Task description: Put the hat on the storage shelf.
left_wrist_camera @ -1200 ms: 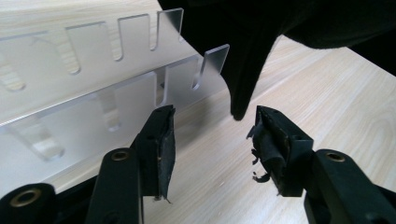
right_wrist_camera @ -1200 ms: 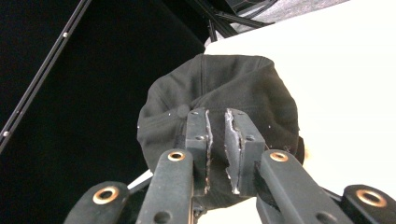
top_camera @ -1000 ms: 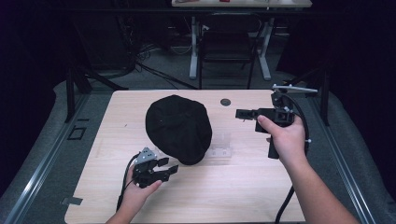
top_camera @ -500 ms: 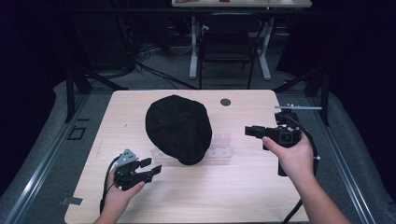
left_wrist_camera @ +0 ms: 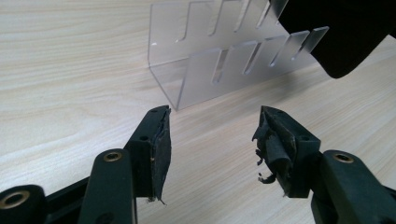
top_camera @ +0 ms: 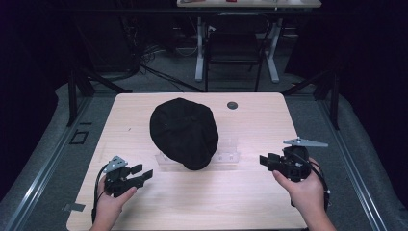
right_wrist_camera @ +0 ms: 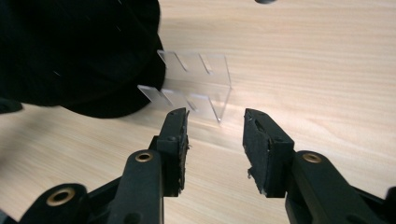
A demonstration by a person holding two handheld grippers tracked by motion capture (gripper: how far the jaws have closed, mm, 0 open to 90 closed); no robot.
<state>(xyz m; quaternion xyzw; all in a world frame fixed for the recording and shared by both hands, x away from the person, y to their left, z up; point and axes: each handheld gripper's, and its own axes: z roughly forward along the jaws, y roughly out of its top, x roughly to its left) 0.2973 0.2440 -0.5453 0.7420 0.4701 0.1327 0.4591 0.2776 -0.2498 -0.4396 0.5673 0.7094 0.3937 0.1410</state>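
A black cap [top_camera: 184, 131] lies over a clear slotted acrylic rack [top_camera: 226, 157] in the middle of the wooden table [top_camera: 250, 120]. My left gripper [top_camera: 142, 174] hovers near the front left of the table, open and empty, pointing toward the rack [left_wrist_camera: 224, 60] and the cap's edge [left_wrist_camera: 345, 32]. At the front right my right gripper [top_camera: 266, 160] is also open and empty, aimed at the rack's other end [right_wrist_camera: 196, 88] with the cap [right_wrist_camera: 79, 51] draped to its left.
A small dark round disc [top_camera: 232, 105] sits near the table's far edge. Beyond the table stand a chair [top_camera: 233, 48] and white desk legs [top_camera: 199, 53]. Metal rails [top_camera: 43, 168] run along both sides of the table.
Both grippers have drawn back toward the table's front edge: the left one moved left and nearer, the right one came down from beside the cap to the front right.
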